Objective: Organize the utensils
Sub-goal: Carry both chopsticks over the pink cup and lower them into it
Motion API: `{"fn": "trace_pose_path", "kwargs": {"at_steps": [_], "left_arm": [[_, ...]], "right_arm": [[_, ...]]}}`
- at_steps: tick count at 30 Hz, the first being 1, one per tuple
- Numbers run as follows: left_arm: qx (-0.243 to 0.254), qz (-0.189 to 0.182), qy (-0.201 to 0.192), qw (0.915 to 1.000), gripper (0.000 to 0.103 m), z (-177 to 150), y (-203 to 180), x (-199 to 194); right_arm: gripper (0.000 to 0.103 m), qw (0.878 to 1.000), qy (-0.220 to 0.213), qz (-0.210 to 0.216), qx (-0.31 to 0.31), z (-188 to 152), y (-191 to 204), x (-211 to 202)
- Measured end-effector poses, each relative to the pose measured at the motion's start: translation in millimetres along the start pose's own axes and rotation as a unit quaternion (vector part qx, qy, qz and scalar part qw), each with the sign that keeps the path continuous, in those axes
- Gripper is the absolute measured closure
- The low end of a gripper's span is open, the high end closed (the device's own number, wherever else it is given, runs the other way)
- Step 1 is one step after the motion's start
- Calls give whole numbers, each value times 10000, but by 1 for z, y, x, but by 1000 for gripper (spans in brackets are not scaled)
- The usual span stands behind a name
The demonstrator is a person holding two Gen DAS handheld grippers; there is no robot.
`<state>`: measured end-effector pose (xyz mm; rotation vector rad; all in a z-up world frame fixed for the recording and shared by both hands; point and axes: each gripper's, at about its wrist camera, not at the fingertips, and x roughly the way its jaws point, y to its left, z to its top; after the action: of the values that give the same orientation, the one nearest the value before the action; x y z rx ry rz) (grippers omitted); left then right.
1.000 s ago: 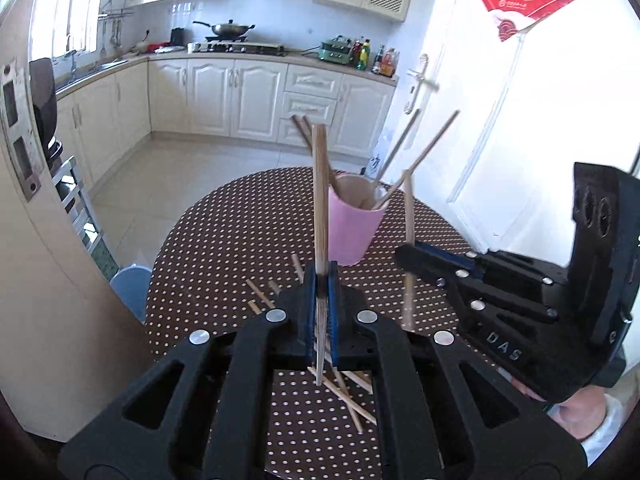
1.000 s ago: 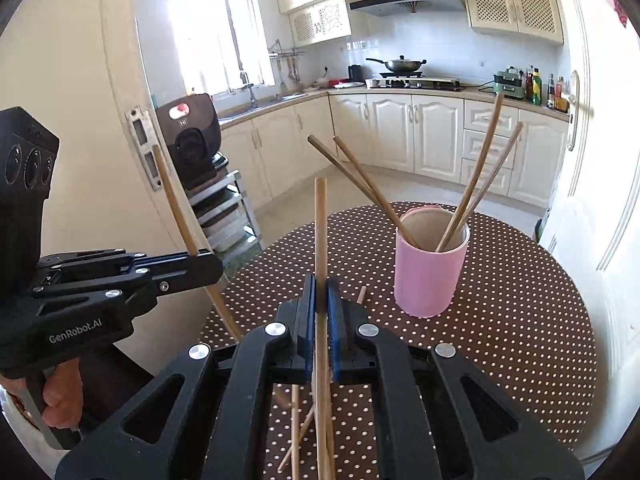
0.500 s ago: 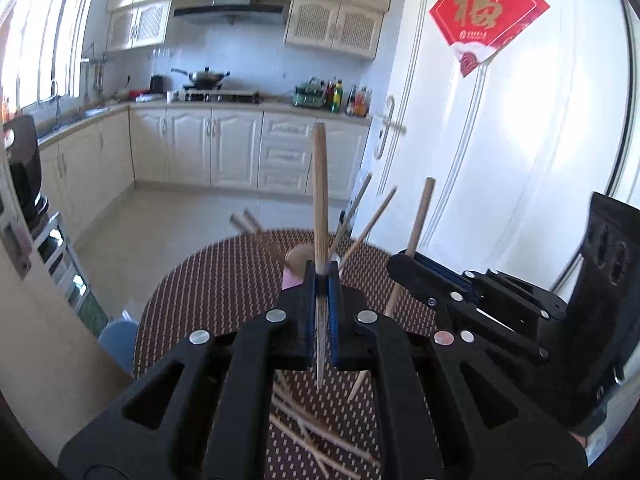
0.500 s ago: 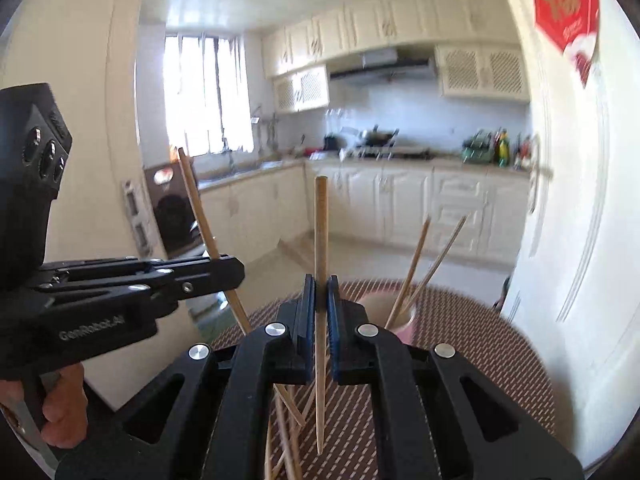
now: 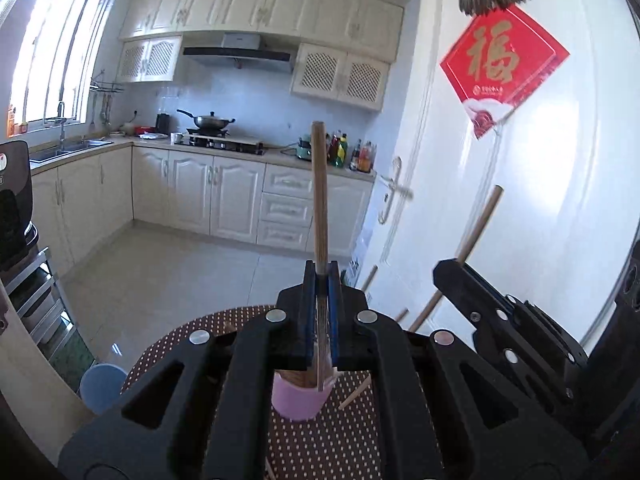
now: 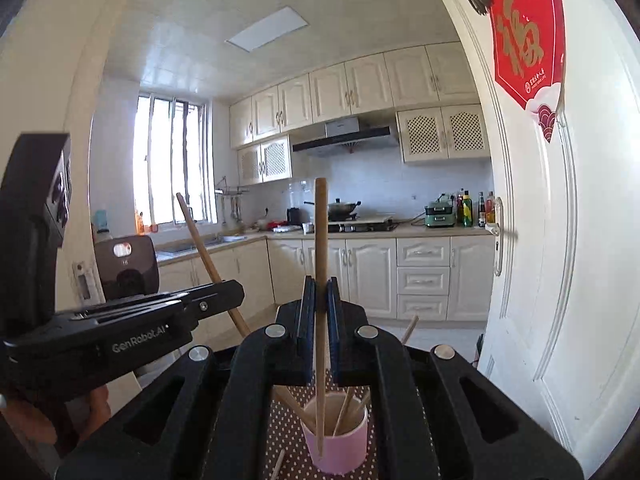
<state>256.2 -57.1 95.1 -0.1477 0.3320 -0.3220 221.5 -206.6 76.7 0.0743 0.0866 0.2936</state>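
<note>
Chopstick [image 6: 320, 240] (upright) above pink cup [image 6: 336, 450]

left claw [image 5: 320, 280]: matt black plastic, blue pads, shiny metal screws
chopstick [image 5: 319, 200]: plain wood, kinda dull
right claw [image 6: 319, 292]: same matt black plastic
cup [image 6: 336, 440]: pink, smooth, looks like plastic
table [image 5: 344, 432]: brown cloth with white dots
door [image 5: 540, 208]: white, pretty glossy
</note>
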Motion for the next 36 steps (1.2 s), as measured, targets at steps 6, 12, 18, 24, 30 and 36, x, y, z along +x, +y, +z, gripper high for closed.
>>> {"fn": "trace_pose_path", "kwargs": {"at_steps": [6,12,18,24,30,36], "left_arm": [[-71,72,-101,9999,97,-2,9,22],[-34,105,136,9998,97,-18,14,44],[11,103,365,9993,96,-37,17,55],[-81,147,519,9985,95,-43,23,56],[79,257,625,9977,92,-46,21,54],[52,296,672,9973,55,-51,24,51]], "right_arm": [[98,9996,-257,-65,51,0,-6,13],[99,9997,-183,-130,-15,-9,-6,27],[99,9997,-58,-163,-161,-21,-5,34],[98,9996,124,-187,-141,-31,-10,41],[98,9993,310,-163,-91,-39,-12,44],[98,9986,508,-149,-39,-50,-17,45]]}}
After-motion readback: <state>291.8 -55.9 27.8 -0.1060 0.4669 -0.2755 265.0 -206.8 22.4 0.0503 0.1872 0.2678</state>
